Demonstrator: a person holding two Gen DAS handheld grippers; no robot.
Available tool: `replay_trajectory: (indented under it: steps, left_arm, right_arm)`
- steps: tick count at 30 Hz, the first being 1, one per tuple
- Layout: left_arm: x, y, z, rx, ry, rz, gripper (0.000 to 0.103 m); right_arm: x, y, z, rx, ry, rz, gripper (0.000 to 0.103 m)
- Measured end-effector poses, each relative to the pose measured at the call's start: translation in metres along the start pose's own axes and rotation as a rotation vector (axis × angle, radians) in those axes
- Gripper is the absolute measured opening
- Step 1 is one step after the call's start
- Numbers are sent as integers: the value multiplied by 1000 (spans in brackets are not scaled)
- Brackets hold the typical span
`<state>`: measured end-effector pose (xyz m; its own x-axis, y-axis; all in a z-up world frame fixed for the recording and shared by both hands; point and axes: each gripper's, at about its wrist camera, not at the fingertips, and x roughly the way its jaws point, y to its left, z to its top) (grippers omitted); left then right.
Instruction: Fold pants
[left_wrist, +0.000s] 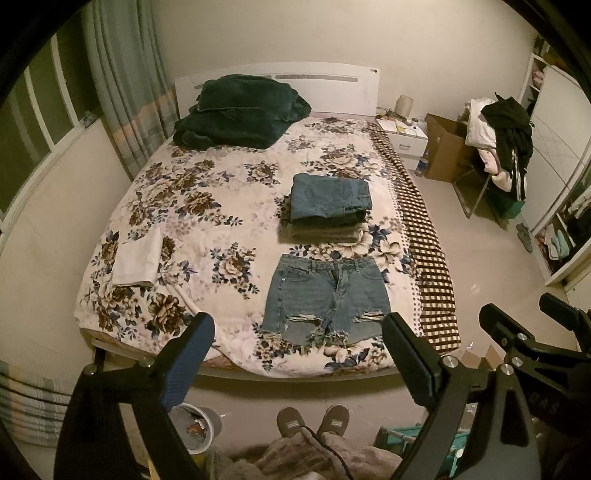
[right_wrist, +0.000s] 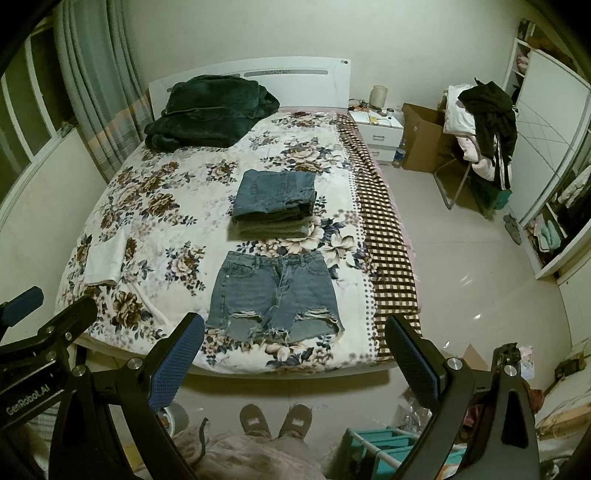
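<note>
Both claws, left claw (left_wrist: 299, 354) and right claw (right_wrist: 295, 354), spread apart and empty, hover off the bed's foot.
Frayed blue denim shorts (left_wrist: 327, 295) lie flat ahead on floral-quilted bed (left_wrist: 207, 206), waistband far, hems toward claws; neither claw clearly nearer.

The stack (left_wrist: 330, 206) beyond the shorts (left_wrist: 327, 301) shows a folded denim piece on top and a grey-green one under it; how many garments lie between them cannot be told. The shorts' hem is partly hidden by the right finger (left_wrist: 406, 360) of the left tool in the left wrist view. The bin (left_wrist: 201, 428) by the bed's foot is half covered by the left finger (left_wrist: 186, 363), its contents unreadable. The small things on the nightstand (right_wrist: 376, 123) are too small to name. The wardrobe (right_wrist: 554, 192) is cut by the right edge. The person's legs are cut off at the bottom, only 2 slippers (right_wrist: 275, 421) showing.
</note>
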<state>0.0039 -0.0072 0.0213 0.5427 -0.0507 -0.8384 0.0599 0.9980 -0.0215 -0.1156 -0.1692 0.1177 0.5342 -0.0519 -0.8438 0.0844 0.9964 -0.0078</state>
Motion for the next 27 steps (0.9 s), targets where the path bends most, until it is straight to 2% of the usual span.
replay_trajectory:
  steps: [8,27]
  left_arm:
    - [5,1,-1,8,-15,31,93]
    - [4,7,-6,0,-37,39,93]
  right_arm:
    - [5,3,6,-2,-2,-5,100]
    - [6,1,4,-2,-3,-6,100]
